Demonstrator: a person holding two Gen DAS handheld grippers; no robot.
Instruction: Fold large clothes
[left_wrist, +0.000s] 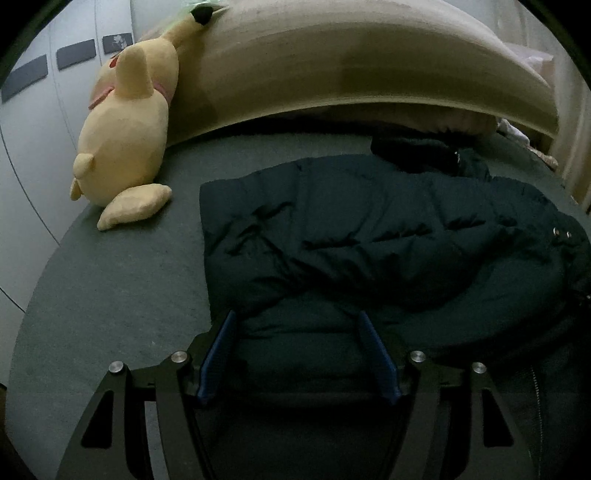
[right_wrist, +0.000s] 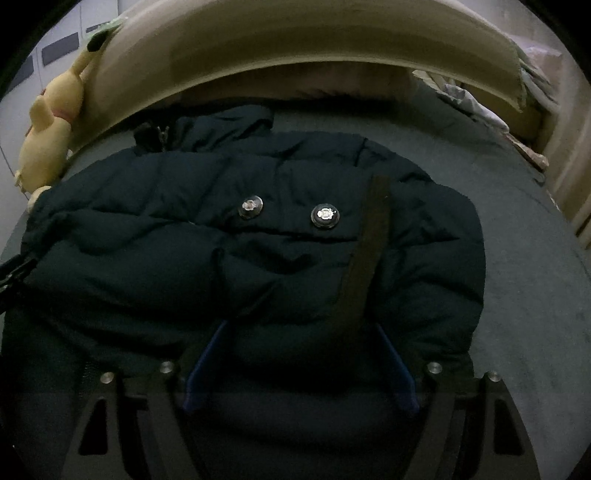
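Observation:
A dark navy puffer jacket (left_wrist: 369, 229) lies spread on a grey-green bed, also filling the right wrist view (right_wrist: 258, 229). It has two silver snap buttons (right_wrist: 325, 216) and a dark brown strap (right_wrist: 365, 258) across it. My left gripper (left_wrist: 297, 317) is open, its blue-padded fingers (left_wrist: 373, 347) standing wide on either side of the jacket's near edge. My right gripper (right_wrist: 301, 328) is open too, its fingers (right_wrist: 207, 362) straddling a puffed fold of the jacket beside the strap's lower end.
A yellow plush toy (left_wrist: 125, 136) leans on the beige padded headboard (left_wrist: 332, 66) at the far left. Crumpled bedding (right_wrist: 472, 99) lies at the far right. Bare sheet (left_wrist: 110, 295) shows left of the jacket and to its right (right_wrist: 535, 277). White wardrobe doors (left_wrist: 37, 110) stand left.

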